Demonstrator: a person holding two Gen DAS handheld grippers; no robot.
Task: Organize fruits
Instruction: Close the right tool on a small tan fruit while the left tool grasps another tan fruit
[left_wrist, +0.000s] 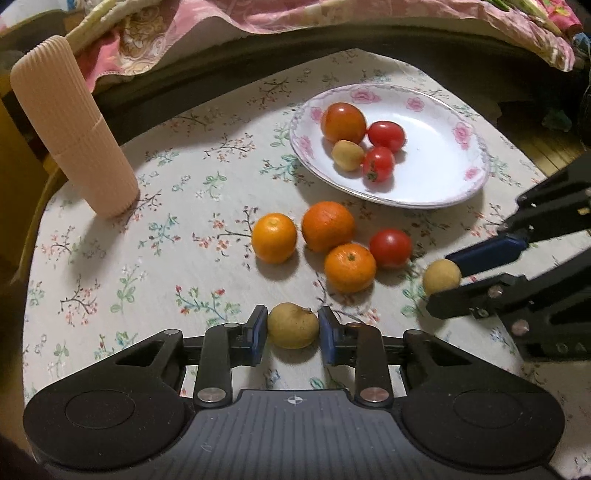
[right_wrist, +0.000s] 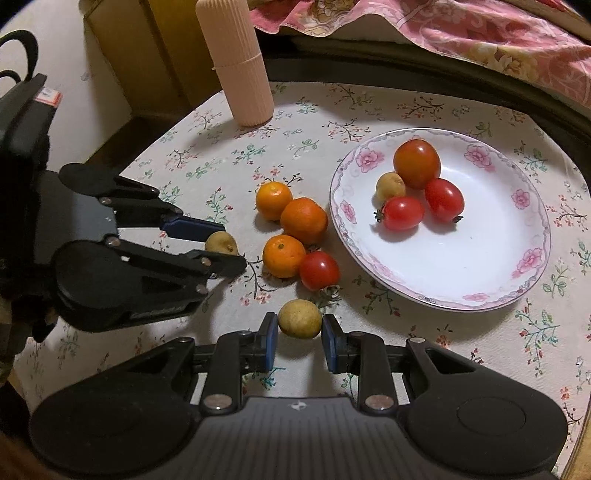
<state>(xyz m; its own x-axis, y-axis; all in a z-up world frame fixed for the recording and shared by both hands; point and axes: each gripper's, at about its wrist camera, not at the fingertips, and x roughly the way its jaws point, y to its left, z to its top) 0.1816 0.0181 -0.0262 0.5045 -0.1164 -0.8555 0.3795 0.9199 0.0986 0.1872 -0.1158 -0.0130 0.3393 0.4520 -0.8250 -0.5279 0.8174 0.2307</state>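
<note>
Left wrist view: we see left claw (left_wrist: 293, 329) clamped on yellowish fruit (left_wrist: 293, 325) at tabletop (left_wrist: 110, 266); right claw (right_wrist: 299, 327) likewise grips second yellowish fruit (right_wrist: 299, 318); plate (left_wrist: 443, 192) ahead.

Three oranges sit on the counter (left_wrist: 110, 258): one (left_wrist: 274, 238), a second (left_wrist: 328, 226), a third (left_wrist: 349, 267). There are four tomatoes: one (left_wrist: 390, 247) on the counter and three on the plate (left_wrist: 443, 184), a large one (left_wrist: 343, 122) and two small ones (left_wrist: 386, 136) (left_wrist: 378, 164). Three small yellow-brown fruits appear: one (left_wrist: 347, 155) on the plate, two (left_wrist: 293, 325) (left_wrist: 441, 277) near the front. There is one plate and one ribbed beige container (left_wrist: 70, 129).
</note>
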